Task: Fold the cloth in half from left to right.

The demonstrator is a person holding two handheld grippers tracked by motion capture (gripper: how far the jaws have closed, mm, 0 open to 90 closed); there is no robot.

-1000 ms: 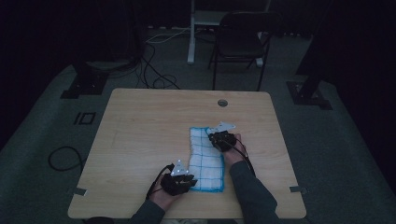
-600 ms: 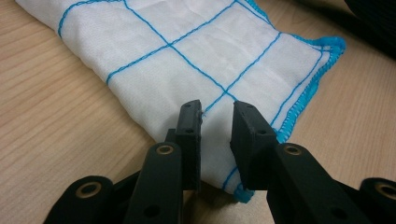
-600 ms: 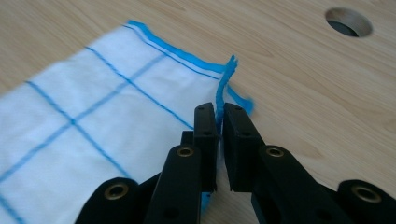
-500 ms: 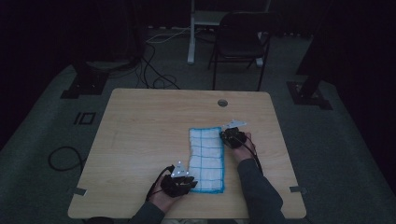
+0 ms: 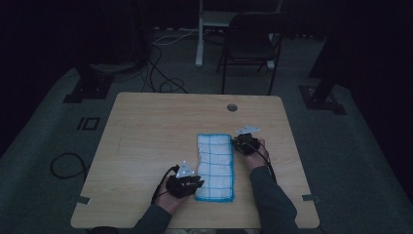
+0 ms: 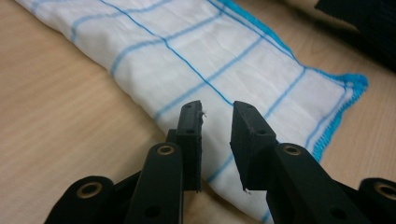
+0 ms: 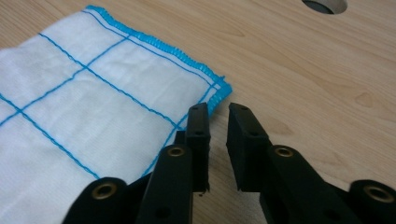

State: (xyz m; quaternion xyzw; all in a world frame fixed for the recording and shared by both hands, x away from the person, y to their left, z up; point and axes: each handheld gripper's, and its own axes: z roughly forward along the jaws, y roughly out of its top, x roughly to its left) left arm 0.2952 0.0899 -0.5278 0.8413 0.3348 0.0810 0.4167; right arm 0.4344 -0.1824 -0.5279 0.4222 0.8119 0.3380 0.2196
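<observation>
On the wooden tabletop (image 5: 146,131), right of centre: one folded cloth (image 5: 214,165), laid as a long strip running away from the person, flat, so both long edges could be reached. White weave, thin blue grid lines, bright blue stitched hem; slight creasing. Cable hole (image 5: 232,107) beyond it. Left gripper (image 5: 187,183) sat at the near left edge of the strip, fingers (image 6: 191,135) a little apart over the fold and clamping nothing. Right gripper (image 5: 245,145) sat at the far right corner, fingers (image 7: 198,140) a little apart beside the hem, holding nothing; judged placed for a next fold.
</observation>
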